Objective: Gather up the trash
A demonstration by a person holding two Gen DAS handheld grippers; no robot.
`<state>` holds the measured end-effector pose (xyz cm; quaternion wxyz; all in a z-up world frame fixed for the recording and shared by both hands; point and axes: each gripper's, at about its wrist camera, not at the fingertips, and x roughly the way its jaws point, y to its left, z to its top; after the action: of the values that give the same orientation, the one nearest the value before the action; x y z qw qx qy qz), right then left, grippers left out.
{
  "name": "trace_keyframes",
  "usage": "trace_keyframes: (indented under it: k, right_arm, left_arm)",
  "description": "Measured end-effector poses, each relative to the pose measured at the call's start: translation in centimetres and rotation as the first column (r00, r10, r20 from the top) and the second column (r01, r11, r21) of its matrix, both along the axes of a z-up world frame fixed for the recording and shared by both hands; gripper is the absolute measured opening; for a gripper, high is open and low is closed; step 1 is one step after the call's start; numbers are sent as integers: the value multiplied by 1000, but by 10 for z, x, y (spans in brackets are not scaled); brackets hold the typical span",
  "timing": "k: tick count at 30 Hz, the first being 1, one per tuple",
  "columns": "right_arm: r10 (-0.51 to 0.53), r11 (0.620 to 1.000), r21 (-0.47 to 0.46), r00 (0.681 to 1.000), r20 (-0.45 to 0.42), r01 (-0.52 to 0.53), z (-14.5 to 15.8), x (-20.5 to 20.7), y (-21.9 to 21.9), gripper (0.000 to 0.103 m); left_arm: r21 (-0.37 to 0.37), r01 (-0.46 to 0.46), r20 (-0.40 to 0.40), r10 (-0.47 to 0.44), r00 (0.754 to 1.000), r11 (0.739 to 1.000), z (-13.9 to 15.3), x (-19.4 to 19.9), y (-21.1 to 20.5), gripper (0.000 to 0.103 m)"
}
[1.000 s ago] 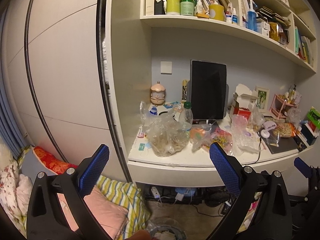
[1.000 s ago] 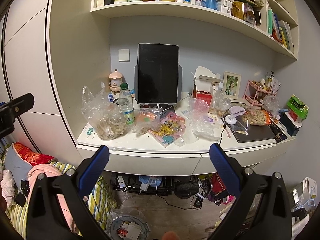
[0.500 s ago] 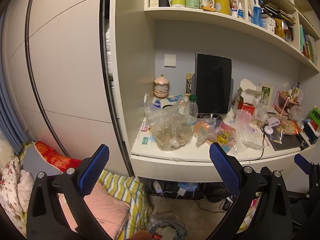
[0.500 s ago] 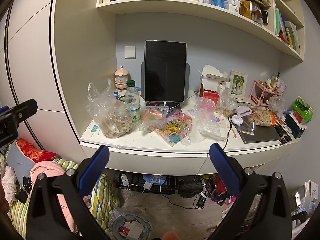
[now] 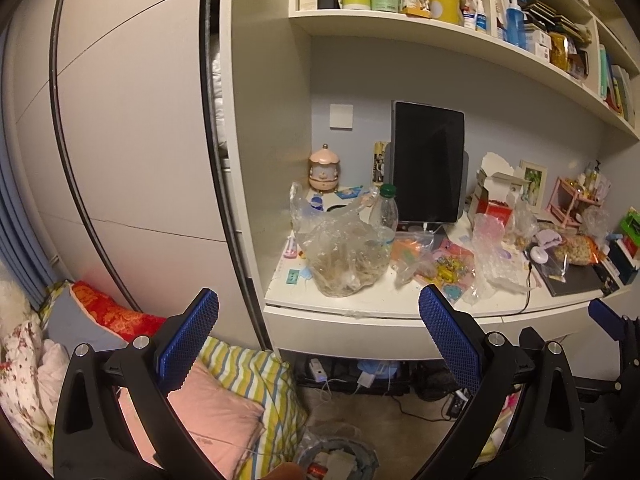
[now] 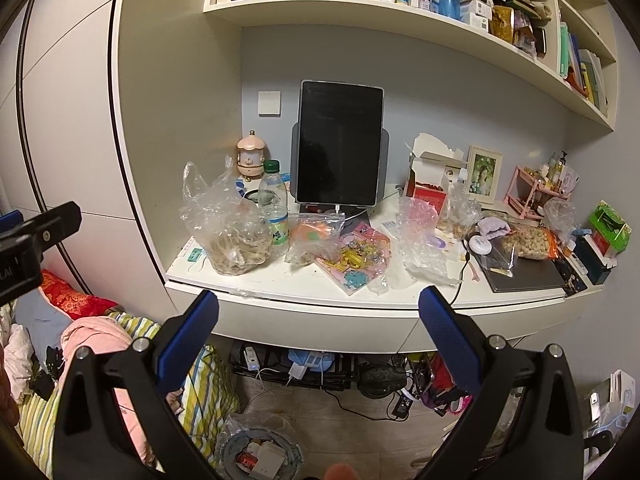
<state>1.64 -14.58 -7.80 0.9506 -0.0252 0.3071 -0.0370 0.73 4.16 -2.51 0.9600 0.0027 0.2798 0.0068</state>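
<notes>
A white desk (image 6: 304,300) carries a clear plastic bag with brownish scraps (image 6: 228,232), a plastic bottle with a green cap (image 6: 273,208), colourful wrappers (image 6: 356,260) and crumpled bubble wrap (image 6: 420,240). The bag also shows in the left wrist view (image 5: 344,252), as does the bottle (image 5: 386,212). A lined trash bin (image 6: 260,452) stands on the floor below the desk; it shows in the left wrist view (image 5: 336,460) too. My left gripper (image 5: 318,312) and right gripper (image 6: 318,312) are both open and empty, held in front of the desk and apart from it.
A dark tablet on a stand (image 6: 340,148), a torn box (image 6: 432,176), a photo frame (image 6: 484,174), a nut bag (image 6: 528,240) and a laptop (image 6: 528,276) crowd the desk. Shelves (image 6: 360,8) hang above. Bedding (image 5: 224,400) lies left; cables (image 6: 320,368) under the desk.
Both grippers have moved closer to the desk and a little upward; the desk and its clutter look larger. Both stay open and empty.
</notes>
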Motion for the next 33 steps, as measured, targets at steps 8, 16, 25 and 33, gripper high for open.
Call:
trace_keyframes:
  k: [8, 16, 25, 33]
  right_arm:
    - [21, 999, 27, 999, 24, -22, -2, -6, -13, 97]
    - [24, 995, 92, 999, 45, -28, -7, -11, -30, 97]
    - [34, 992, 120, 999, 24, -37, -15, -14, -24, 97]
    - [62, 985, 157, 998, 32, -66, -19, -17, -21, 97]
  left_arm:
    - [-2, 30, -22, -30, 999, 1000, -8, 1, -6, 97]
    - [-8, 77, -24, -77, 997, 997, -19, 3, -9, 97]
    - [53, 96, 2, -96, 995, 994, -28, -7, -21, 97]
    - [58, 117, -24, -116, 993, 991, -36, -7, -22, 97]
